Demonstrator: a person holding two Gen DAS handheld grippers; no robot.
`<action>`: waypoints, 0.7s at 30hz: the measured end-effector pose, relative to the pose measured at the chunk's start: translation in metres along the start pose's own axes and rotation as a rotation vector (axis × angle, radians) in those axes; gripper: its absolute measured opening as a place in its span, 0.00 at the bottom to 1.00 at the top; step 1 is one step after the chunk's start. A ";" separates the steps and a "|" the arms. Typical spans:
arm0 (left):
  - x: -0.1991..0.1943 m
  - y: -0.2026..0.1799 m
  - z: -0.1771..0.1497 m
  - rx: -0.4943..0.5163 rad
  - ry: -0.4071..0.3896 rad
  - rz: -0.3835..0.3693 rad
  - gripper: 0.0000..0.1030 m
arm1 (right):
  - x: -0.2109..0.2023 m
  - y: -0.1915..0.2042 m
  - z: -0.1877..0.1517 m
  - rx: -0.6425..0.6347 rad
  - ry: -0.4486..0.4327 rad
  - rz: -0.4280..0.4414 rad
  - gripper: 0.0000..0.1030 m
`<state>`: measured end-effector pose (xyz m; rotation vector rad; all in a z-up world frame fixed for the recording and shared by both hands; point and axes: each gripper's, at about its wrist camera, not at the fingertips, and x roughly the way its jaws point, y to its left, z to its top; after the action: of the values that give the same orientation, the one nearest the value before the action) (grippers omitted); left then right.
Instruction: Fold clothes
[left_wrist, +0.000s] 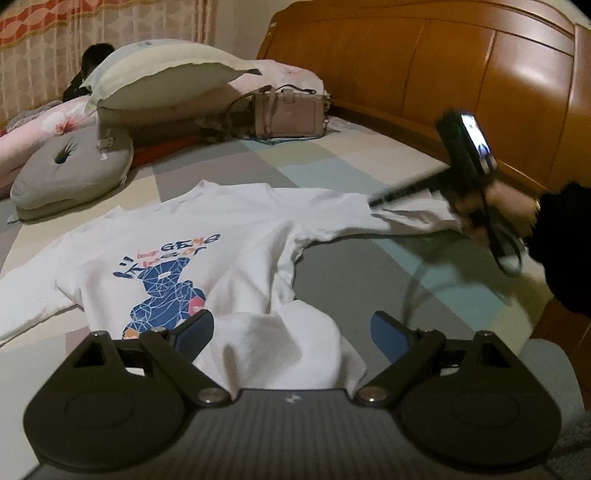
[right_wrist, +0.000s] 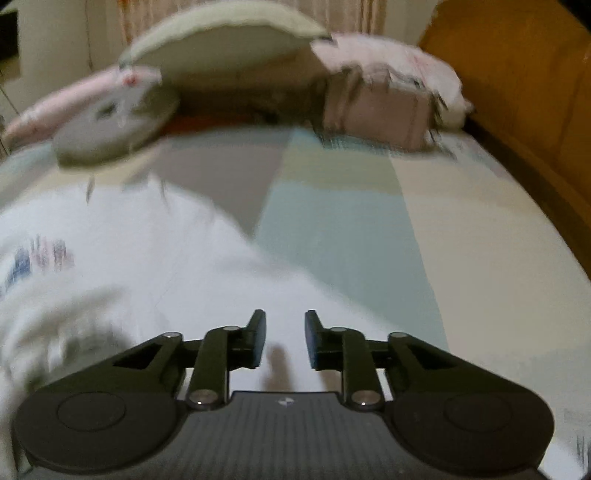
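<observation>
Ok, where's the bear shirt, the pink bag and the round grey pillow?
bear shirt (left_wrist: 229, 236): left wrist view, chest above the print.
pink bag (left_wrist: 291, 118): left wrist view, front panel.
round grey pillow (left_wrist: 70, 166): left wrist view, top face.

Left gripper (left_wrist: 291, 332) agape; right gripper (right_wrist: 284, 339) parted narrowly

White long-sleeved shirt (left_wrist: 236, 236) laid print-up on the bed; blue bear graphic and lettering shown; one sleeve stretched sideways, hem bunched up.

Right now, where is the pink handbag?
In the left wrist view the pink handbag stands at the far end of the bed, beside the wooden headboard, right of the stacked pillows.
</observation>
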<state>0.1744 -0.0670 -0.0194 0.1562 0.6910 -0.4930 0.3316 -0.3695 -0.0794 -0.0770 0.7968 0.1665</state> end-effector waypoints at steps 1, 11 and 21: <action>-0.002 -0.002 0.000 0.003 -0.001 0.000 0.89 | -0.005 -0.001 -0.013 0.009 0.005 -0.013 0.41; -0.012 -0.022 0.002 0.045 -0.008 -0.013 0.89 | -0.067 -0.078 -0.076 0.266 -0.010 -0.212 0.64; -0.020 -0.042 0.006 0.082 -0.014 -0.017 0.89 | -0.098 -0.110 -0.110 0.352 0.012 -0.251 0.73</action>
<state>0.1440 -0.0974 -0.0010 0.2242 0.6593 -0.5386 0.2068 -0.5037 -0.0851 0.1546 0.8108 -0.2123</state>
